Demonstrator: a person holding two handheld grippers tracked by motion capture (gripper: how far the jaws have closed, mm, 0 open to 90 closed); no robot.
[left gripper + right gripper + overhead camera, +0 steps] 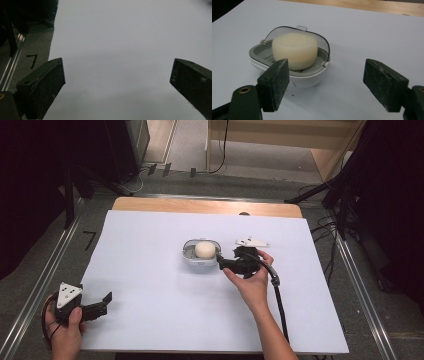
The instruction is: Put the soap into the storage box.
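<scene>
- White sheet [165, 295] spread over nearly the whole table [200, 206], with a strip of bare wood left along the far edge; wide open stretches to the left, near and right of the centre.
- Metal rails [40, 280] flanking the table left and right, dark floor beyond; a black "7" mark [90, 239] on the floor just off the sheet's far-left edge.
- Soap dish [192, 257] sitting a little beyond the middle of the sheet, well apart from every edge: white bowl, grey slotted insert, clear hinged lid [312, 35] tipped up at the back.
- Inside the dish, a cream-coloured round bar of soap [295, 50] resting on the insert, uncovered.
- Right gripper [221, 261] held just right of the dish, aimed left at it; jaws spread apart, nothing pinched between them, one pad near the dish rim without a visible press.
- Left gripper [102, 302] resting at the near-left corner of the sheet, close to its left edge; jaws spread wide over bare sheet, nothing between them.
</scene>
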